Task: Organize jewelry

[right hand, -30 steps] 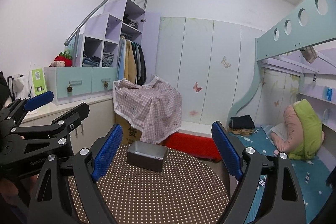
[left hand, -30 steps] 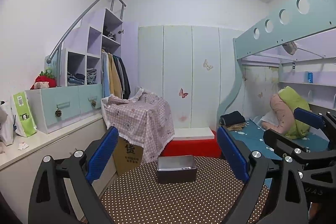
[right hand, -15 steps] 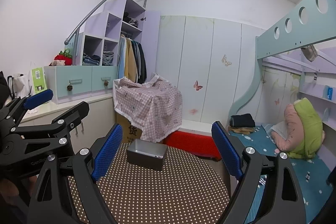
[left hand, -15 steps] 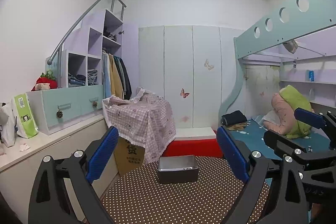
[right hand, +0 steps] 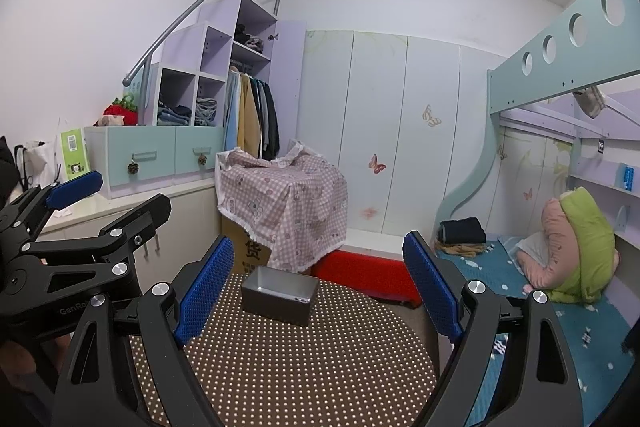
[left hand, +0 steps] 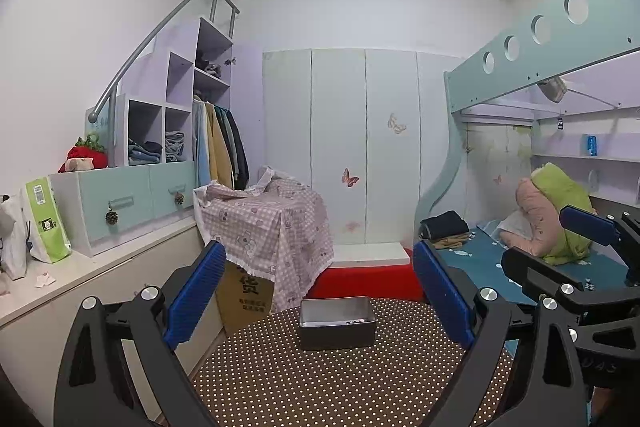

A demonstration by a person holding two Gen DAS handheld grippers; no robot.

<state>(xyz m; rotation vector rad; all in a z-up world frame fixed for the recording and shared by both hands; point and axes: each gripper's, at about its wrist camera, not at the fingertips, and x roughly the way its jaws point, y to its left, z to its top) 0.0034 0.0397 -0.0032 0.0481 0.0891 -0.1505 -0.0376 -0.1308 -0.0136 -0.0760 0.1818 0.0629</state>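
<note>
A round table (left hand: 340, 379) in brown cloth dotted with pale spots fills the foreground, and on it, toward 12 o'clock from both tongs, sits a rectangular dark grey metal tin (left hand: 337, 323) with a pale brushed inside; a few tiny glinting pieces lie at its bottom, too small to identify. Beyond the table at 11 o'clock stands a cardboard box (left hand: 244, 297) draped with pink checked fabric (left hand: 268, 223), and a red step (left hand: 366, 281) lies straight behind the tin. The left gripper (left hand: 316, 301) hangs with its ribbed blue pads spread wide, holding nothing, nothing between it and the tin. The right gripper (right hand: 318, 291) is likewise spread wide and empty, the tin framed between its fingers. A blue-sheeted bunk (right hand: 520, 275) lies at 3 o'clock.
</note>
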